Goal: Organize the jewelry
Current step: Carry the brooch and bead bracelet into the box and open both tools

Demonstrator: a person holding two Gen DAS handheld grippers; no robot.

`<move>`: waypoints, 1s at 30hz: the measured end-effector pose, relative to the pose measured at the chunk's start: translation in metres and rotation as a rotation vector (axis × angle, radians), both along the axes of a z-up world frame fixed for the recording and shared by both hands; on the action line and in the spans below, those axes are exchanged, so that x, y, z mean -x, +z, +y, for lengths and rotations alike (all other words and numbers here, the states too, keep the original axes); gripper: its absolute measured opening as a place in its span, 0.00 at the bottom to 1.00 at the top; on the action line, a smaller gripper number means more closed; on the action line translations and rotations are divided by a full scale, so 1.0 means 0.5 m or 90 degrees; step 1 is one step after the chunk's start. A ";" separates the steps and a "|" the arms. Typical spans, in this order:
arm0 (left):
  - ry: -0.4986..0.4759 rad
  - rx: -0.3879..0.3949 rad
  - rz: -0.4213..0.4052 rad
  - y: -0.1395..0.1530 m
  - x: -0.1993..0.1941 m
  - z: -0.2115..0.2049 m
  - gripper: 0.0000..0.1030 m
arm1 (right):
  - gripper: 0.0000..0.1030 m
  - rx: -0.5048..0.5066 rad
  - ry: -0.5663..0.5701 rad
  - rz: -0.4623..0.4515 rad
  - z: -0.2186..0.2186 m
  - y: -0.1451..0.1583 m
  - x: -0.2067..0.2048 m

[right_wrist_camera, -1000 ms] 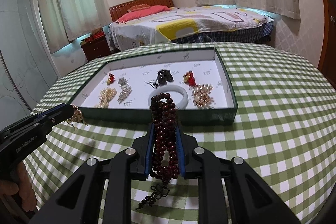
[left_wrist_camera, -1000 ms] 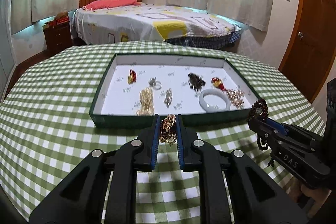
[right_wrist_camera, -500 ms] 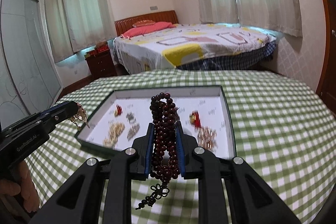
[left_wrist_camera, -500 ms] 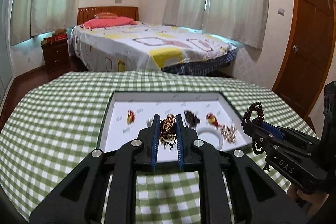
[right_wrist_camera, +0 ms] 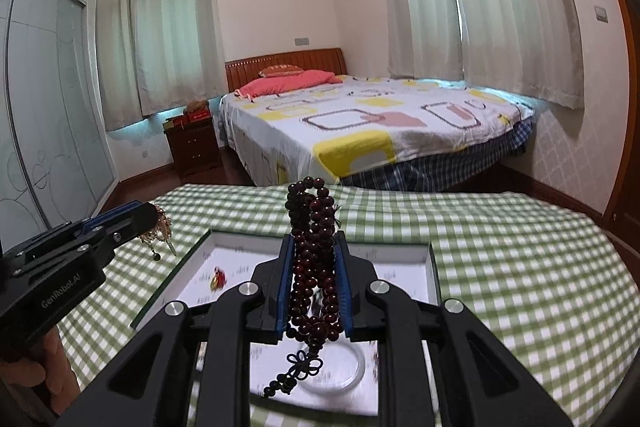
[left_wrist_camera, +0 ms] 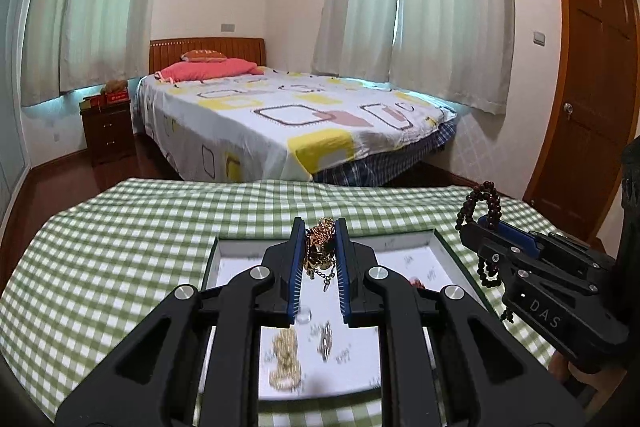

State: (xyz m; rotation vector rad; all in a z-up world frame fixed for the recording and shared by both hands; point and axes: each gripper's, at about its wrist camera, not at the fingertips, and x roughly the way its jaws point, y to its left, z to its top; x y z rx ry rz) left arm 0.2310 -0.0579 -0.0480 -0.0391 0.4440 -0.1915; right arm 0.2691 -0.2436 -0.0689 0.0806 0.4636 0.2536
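The gold chain sits bunched between the blue pads of the left gripper, just below the middle of the left wrist view, with a thin strand and a small clasp hanging from it into the gap between the fingers. The left gripper is pinching that chain. In the right wrist view the same gripper enters from the left edge, the chain dangling from its tip.

The dark red bead string stands in a tall loop between the pads of the right gripper, at the centre of the right wrist view; its knotted tail hangs below the fingers. The right gripper is pressed onto the beads. In the left wrist view this gripper comes in from the right edge, and the bead string loops above and below its tip.

Under both grippers, in the lower middle of each frame, lies the green-edged tray with its white floor. On that floor, blurred, lie a gold piece, a small silvery piece, a red and gold charm and a pale bangle partly hidden by the bead tail.

The tray rests on the green checked tablecloth. Beyond it, in the upper middle, stands a bed with a pink pillow.
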 end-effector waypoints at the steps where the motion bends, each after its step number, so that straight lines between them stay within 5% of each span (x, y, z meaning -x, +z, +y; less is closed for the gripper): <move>1: 0.001 -0.001 -0.004 0.003 -0.010 -0.002 0.15 | 0.20 0.002 0.000 -0.004 0.001 0.003 -0.007; 8: 0.006 -0.004 0.030 -0.030 -0.113 -0.019 0.15 | 0.20 0.013 0.000 0.009 0.007 -0.020 -0.081; 21: 0.017 -0.020 0.226 -0.190 -0.264 -0.022 0.15 | 0.20 0.012 0.009 0.186 0.002 -0.150 -0.207; 30: 0.017 -0.031 0.292 -0.225 -0.301 -0.020 0.15 | 0.20 0.030 0.021 0.260 0.014 -0.174 -0.237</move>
